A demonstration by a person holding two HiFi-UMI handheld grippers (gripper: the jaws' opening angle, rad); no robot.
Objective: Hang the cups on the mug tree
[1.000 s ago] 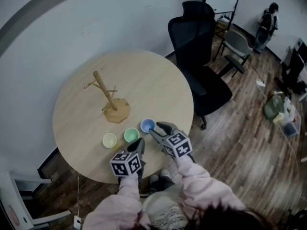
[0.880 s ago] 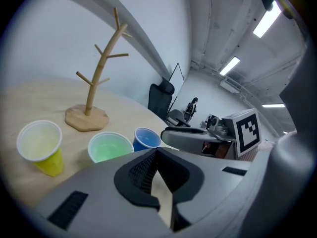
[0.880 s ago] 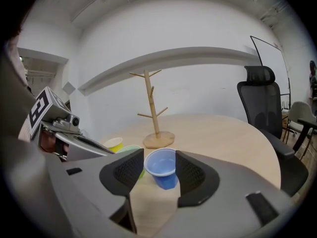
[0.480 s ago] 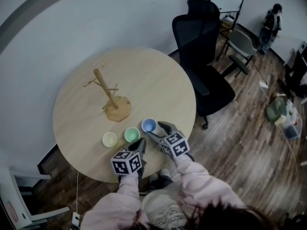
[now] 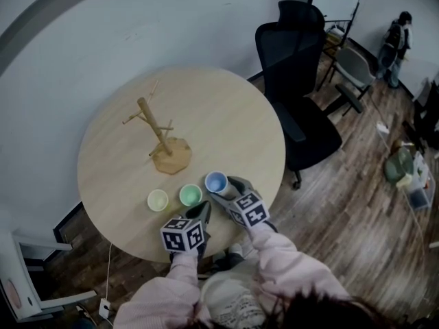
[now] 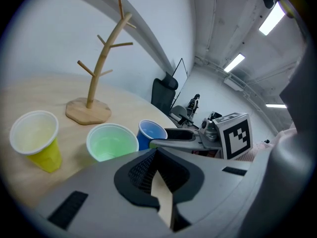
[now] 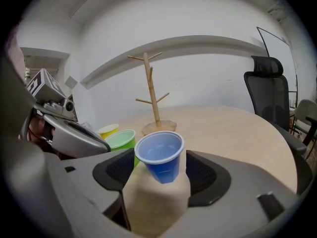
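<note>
Blue cup (image 7: 161, 158) | upright on table (image 5: 226, 125), between right gripper (image 7: 161, 165) jaws, just opening wide, pads clear | left gripper (image 6: 156, 156) narrow, empty

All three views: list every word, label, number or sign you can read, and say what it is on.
No readable text anywhere.
The marker cubes carry only black-and-white square patterns; the blue cup, green cup, yellow cup and mug tree are unprinted.
</note>
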